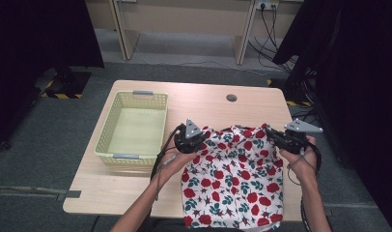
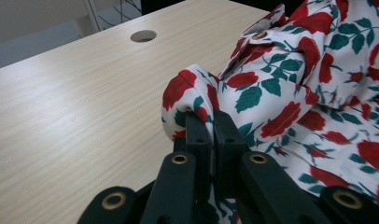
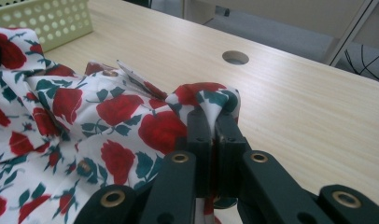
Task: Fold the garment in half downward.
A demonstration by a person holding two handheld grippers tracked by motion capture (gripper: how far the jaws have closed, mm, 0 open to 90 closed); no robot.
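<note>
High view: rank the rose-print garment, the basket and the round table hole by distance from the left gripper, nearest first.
From the left gripper:
1. Rose-print garment: pinched in its jaws at the top left corner, spreading to its right.
2. Basket: just to its left, on the table.
3. Round table hole: beyond it, toward the far edge.

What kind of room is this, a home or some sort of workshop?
Most likely a lab or office set up for recording, not a home. A plain wooden table with a cable hole stands on grey carpet, black curtains hang on both sides, and cables run to a wall socket behind.
</note>
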